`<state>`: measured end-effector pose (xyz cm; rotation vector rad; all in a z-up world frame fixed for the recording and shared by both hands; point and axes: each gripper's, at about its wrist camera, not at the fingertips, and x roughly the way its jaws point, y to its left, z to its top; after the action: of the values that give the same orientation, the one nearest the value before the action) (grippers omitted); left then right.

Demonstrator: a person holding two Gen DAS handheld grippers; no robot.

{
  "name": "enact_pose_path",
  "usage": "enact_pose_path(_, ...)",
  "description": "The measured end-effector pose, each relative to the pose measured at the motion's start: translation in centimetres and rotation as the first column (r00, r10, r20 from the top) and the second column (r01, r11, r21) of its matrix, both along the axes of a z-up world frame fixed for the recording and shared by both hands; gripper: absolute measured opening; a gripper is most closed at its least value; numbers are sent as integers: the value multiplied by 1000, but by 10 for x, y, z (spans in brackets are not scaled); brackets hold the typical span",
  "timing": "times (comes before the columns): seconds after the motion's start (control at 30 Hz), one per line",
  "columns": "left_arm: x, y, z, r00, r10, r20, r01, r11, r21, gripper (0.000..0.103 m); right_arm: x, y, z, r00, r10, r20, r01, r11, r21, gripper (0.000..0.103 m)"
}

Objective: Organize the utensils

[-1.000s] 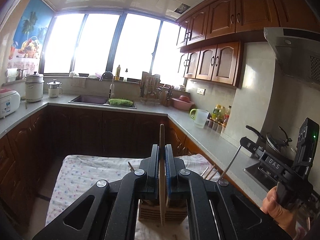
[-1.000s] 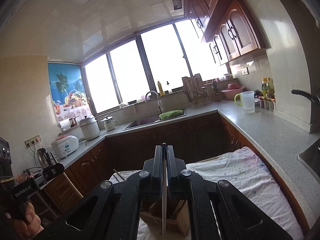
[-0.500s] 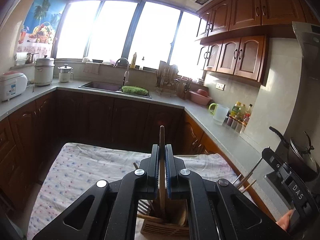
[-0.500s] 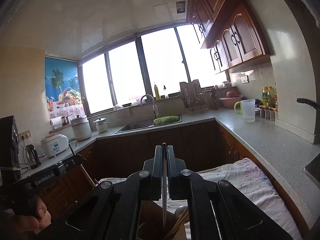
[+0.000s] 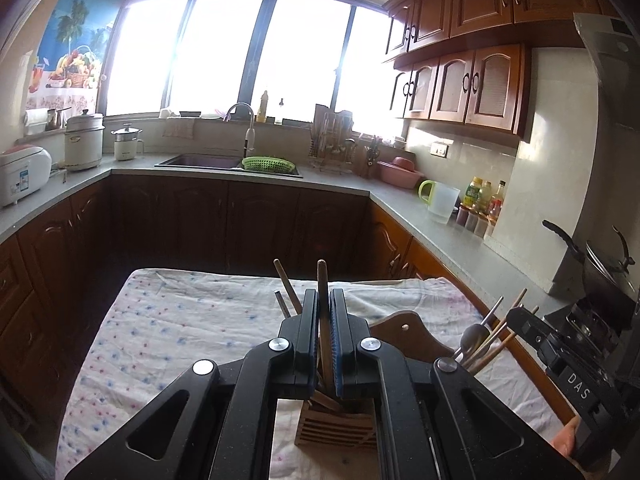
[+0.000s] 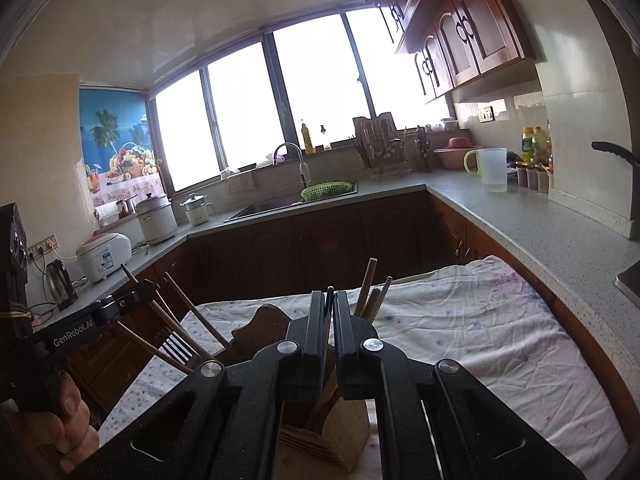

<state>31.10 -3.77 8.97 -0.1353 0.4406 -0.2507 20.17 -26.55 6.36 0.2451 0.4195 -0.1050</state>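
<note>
My left gripper is shut on a wooden-handled utensil that stands upright, its lower end down in a slatted wooden utensil holder on the cloth-covered table. My right gripper is shut on a thin dark-handled utensil, held over a wooden holder with several wooden handles sticking up. The right gripper body shows at the right of the left wrist view. The left gripper body shows at the left of the right wrist view, with a fork and chopsticks beside it.
A spotted white cloth covers the table. A wooden chair back rises behind the holder. A spoon and chopsticks stick up at right. Grey counters with a sink, green basket, rice cookers and bottles ring the room.
Both grippers have come lower and closer over the holder with their utensils still held. The utensil tips now reach into the holder. The view has tilted down towards the table.
</note>
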Motion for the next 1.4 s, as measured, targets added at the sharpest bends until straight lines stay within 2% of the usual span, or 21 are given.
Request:
enact_pose_path(0.23, -4, 6, -3, 1000, 1, -6, -1, 1000, 1, 4, 1, 1, -2, 1000, -1, -7, 1, 1000, 4, 4)
enact_pose_path(0.43, -15, 15, -2, 1000, -15, -19, 14, 1000, -12, 7, -1, -2, 1, 1000, 11, -3, -11, 999, 30, 11)
enact_pose_path(0.57, -25, 24, 3, 1000, -1, -7, 0, 999, -36, 11, -14, -5, 15, 999, -1, 36, 0, 999, 51, 25)
enact_pose_path(0.63, -34, 30, 6, 1000, 9, 3, -8, 999, -48, 15, -23, -8, 24, 998, -13, 62, 9, 998, 65, 27)
enact_pose_path(0.7, -46, 36, 8, 1000, 21, 20, -19, 998, -63, 23, -34, -11, 31, 996, -20, 90, 13, 996, 83, 34)
enact_pose_path(0.77, -61, 43, 6, 999, 33, 29, -30, 997, -75, 28, -46, -12, 37, 993, -29, 115, 18, 995, 98, 48)
enact_pose_path(0.83, -79, 49, 2, 998, 53, 30, -50, 995, -84, 43, -58, -12, 38, 991, -34, 131, 19, 994, 109, 56)
enact_pose_path(0.87, -89, 53, -1, 997, 66, 31, -63, 994, -90, 56, -64, -11, 37, 990, -31, 135, 16, 993, 113, 63)
enact_pose_path(0.9, -99, 56, -5, 996, 82, 31, -79, 992, -94, 65, -71, -10, 34, 990, -31, 137, 15, 993, 116, 66)
enact_pose_path(0.97, -118, 60, -14, 995, 98, 25, -95, 990, -103, 68, -83, -7, 26, 991, -28, 130, 12, 992, 123, 76)
enact_pose_path(1.17, -172, 68, -40, 992, 117, -37, -120, 986, -119, 74, -114, 1, -8, 998, -11, 58, 1, 987, 161, 80)
enact_pose_path(1.4, -219, 77, -47, 987, 145, -75, -154, 979, -134, 79, -151, 9, -36, 1000, -12, 4, 11, 979, 205, 85)
